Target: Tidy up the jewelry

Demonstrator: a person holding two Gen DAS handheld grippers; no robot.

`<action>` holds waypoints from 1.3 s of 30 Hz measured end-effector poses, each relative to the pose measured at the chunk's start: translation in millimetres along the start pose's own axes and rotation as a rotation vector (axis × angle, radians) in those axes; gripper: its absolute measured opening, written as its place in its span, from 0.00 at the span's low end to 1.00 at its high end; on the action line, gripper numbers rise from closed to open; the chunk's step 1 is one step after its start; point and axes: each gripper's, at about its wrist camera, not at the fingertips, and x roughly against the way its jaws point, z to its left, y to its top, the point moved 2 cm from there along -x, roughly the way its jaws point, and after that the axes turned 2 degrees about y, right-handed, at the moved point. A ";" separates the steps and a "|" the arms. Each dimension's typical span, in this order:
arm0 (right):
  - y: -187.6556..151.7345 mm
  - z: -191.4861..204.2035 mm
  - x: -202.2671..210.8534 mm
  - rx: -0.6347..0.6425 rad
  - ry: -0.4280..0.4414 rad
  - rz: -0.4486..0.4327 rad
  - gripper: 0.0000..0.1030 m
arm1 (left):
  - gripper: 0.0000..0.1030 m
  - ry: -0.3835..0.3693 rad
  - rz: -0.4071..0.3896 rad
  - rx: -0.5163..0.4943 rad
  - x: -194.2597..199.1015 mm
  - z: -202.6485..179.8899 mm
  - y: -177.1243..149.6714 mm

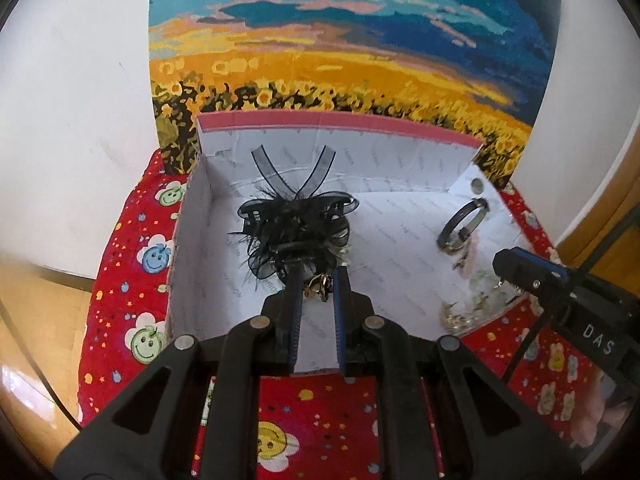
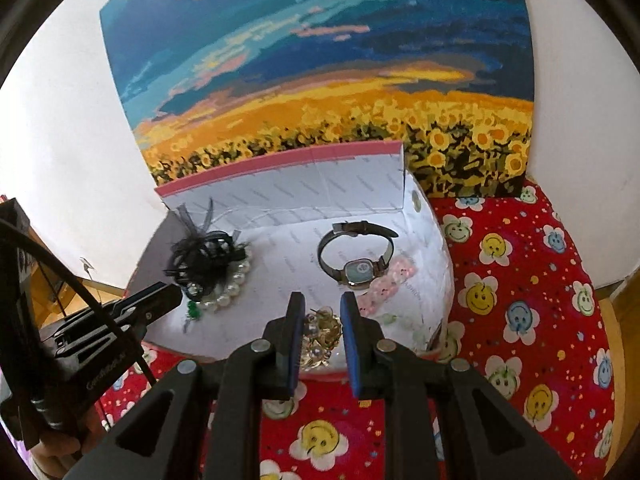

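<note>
Left tool [image 1: 318, 276] spread, tips at black feather hairpiece [image 1: 294, 226] inside white box [image 1: 188, 216]. Right tool [image 2: 322, 306] spread, empty, gold trinkets [image 2: 322, 330] between tips, watch [image 2: 358, 258] just ahead. Advice: close slowly, pinch 1 piece only, avoid snagging feathers.

1. Home interior, likely a living room or bedroom.
2. Landmark: sunflower-field painting [image 1: 352, 40] leaning on a white wall [image 1: 76, 120].
3. Below the painting: red smiley-flower cloth [image 2: 520, 280].
4. Left of the painting, low: wooden parquet floor [image 1: 28, 300].
</note>
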 end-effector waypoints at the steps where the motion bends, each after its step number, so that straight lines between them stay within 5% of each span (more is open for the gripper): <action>1: -0.1 -0.3 -2.5 -0.001 0.001 0.003 0.20 | 0.08 0.002 0.002 -0.001 -1.1 0.3 -0.4; 5: -0.2 2.0 -8.3 -0.004 0.029 0.022 0.21 | 0.37 0.008 0.005 0.022 -2.7 4.6 0.4; 10: 1.2 4.9 -2.5 -0.011 0.041 0.012 0.32 | 0.46 0.017 -0.010 0.033 5.4 7.9 1.9; 15: -2.1 5.8 15.6 -0.016 0.056 -0.012 0.45 | 0.66 0.035 -0.035 0.025 22.7 7.3 -1.2; 29: -47.8 18.3 80.5 0.021 0.082 -0.056 0.60 | 0.78 0.085 -0.037 0.042 73.6 6.7 -42.7; 39: -97.8 21.3 86.5 0.025 0.052 -0.025 0.67 | 0.79 0.136 0.002 0.074 87.6 6.6 -82.4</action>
